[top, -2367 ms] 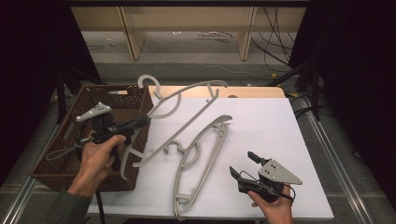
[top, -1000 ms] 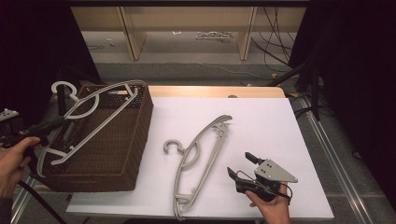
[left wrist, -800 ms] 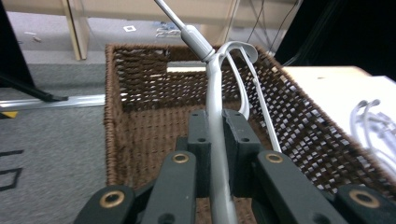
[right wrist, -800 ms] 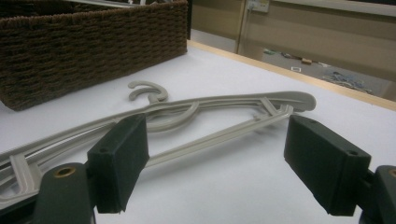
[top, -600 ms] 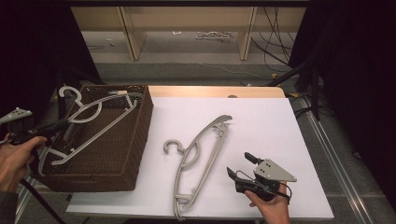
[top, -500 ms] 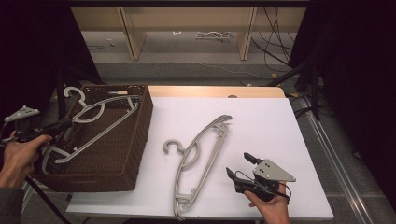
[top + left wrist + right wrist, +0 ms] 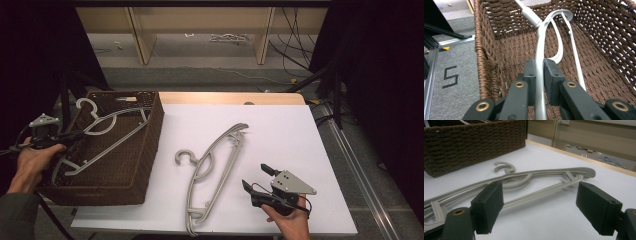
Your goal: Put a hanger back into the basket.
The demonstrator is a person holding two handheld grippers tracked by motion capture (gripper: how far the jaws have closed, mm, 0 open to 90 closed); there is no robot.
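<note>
We are clamping our left gripper (image 7: 539, 75) on 1 grey hanger (image 7: 541, 45) inside the wicker basket (image 7: 150, 135); our right gripper (image 7: 541, 205) is gaping beside the second hanger (image 7: 215, 165) on the white table (image 7: 300, 135). No readable writing.

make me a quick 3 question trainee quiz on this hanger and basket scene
1. True or false: the left claw is shut on the grey hanger above the wicker basket.
2. Where does the beige hanger lie? A) in the basket B) flat on the white table top C) in the right claw
3. How do the right claw's jaws stand?

Key
1. True: its pads clamp the hanger's arm, with the basket's woven floor beyond.
2. B: it lies on the table, between the basket and the right claw.
3. Open, with nothing between them; the beige hanger lies ahead of them.
</note>
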